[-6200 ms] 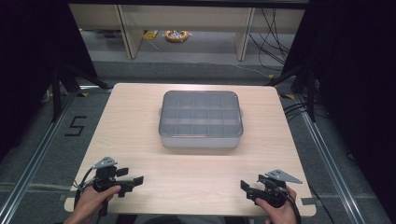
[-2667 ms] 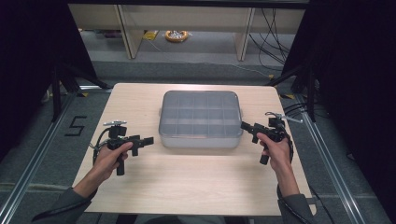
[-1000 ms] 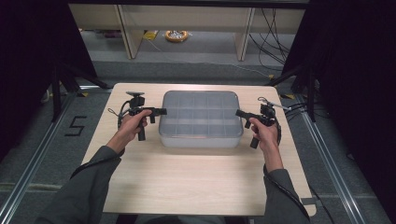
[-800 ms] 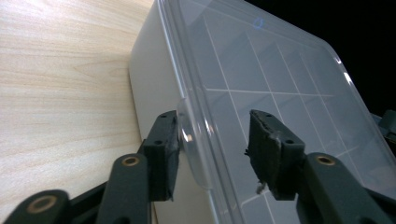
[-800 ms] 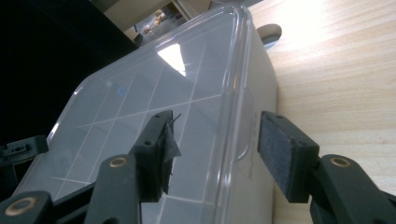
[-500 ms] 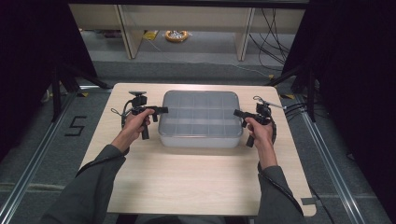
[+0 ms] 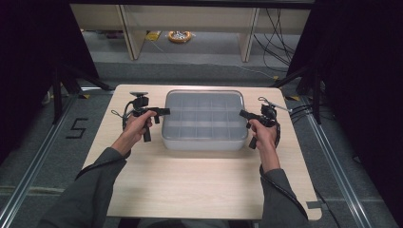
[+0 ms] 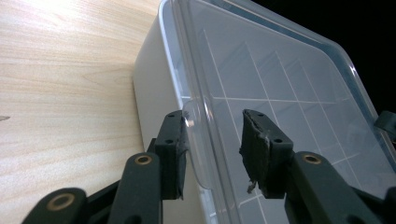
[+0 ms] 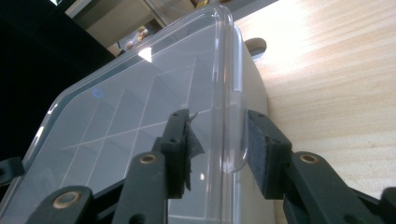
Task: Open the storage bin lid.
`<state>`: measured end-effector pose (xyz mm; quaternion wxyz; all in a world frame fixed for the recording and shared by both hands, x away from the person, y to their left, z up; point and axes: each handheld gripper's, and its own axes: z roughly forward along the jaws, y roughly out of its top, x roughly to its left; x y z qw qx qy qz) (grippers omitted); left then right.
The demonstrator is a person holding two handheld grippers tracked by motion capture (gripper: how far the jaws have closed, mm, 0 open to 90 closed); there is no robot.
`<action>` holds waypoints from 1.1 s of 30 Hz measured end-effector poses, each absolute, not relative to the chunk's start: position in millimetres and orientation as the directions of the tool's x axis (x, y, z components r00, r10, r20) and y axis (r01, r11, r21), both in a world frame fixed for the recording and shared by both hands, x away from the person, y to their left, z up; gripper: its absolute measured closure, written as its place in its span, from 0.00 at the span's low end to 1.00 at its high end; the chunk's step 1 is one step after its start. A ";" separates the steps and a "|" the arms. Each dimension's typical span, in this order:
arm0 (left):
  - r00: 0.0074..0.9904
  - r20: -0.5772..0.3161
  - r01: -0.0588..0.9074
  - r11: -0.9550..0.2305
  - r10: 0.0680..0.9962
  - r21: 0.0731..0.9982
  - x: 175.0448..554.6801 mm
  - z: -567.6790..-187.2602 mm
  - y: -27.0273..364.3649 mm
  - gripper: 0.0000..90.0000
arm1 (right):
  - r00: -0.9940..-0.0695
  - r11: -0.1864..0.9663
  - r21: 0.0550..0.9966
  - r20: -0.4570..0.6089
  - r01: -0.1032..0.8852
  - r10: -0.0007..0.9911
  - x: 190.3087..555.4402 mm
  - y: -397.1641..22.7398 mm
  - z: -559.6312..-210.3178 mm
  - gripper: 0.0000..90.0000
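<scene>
Left gripper (image 8: 212,151) low in frame, black jaws rising from bottom edge. Jaws have just been closing; clear lid (image 8: 280,88) edge and its small rounded tab (image 8: 198,140) between them. Left pad (image 8: 175,154) touching tab; right pad (image 8: 254,144) over lid top, contact unclear. Lid sits on white box (image 8: 152,98); divider grid visible through it. Box rests on light wooden table (image 8: 60,84). Dark background upper right.

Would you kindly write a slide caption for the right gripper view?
Right gripper straddling the clear plastic lid's side tab on the compartmented storage box.
</scene>
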<state>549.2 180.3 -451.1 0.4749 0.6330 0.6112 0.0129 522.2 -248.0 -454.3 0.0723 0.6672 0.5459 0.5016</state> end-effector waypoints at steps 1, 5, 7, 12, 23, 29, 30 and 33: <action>0.252 -0.565 0.758 0.202 0.786 0.620 548.2 -450.9 180.5 0.67 | -0.102 -0.389 0.653 0.583 0.650 0.806 522.4 -248.6 -455.4 0.71; 0.243 -0.580 0.751 0.228 0.777 0.620 547.0 -447.9 184.0 0.69 | -0.105 -0.391 0.673 0.571 0.628 0.814 519.3 -251.4 -450.2 0.79; 0.244 -0.579 0.745 0.232 0.778 0.626 546.4 -445.9 183.6 0.69 | -0.124 -0.376 0.686 0.561 0.623 0.819 518.8 -252.1 -448.8 0.79; 0.249 -0.578 0.740 0.232 0.777 0.631 543.7 -439.9 183.5 0.70 | -0.090 -0.482 0.615 0.670 0.624 0.737 515.7 -250.9 -442.2 0.79; 0.275 -0.573 0.715 0.234 0.772 0.659 534.3 -424.0 185.6 0.71 | -0.116 -0.491 0.628 0.679 0.603 0.725 503.4 -251.0 -423.4 0.80; 0.319 -0.554 0.692 0.211 0.769 0.691 525.1 -407.9 187.1 0.71 | -0.157 -0.457 0.676 0.641 0.578 0.751 495.7 -254.6 -410.3 0.79; 0.322 -0.550 0.689 0.208 0.770 0.695 523.9 -406.3 187.3 0.71 | -0.146 -0.477 0.656 0.664 0.585 0.733 493.6 -252.5 -407.2 0.79; 0.334 -0.547 0.682 0.204 0.767 0.703 518.1 -401.8 189.2 0.71 | -0.155 -0.474 0.662 0.661 0.580 0.734 487.9 -251.8 -401.9 0.79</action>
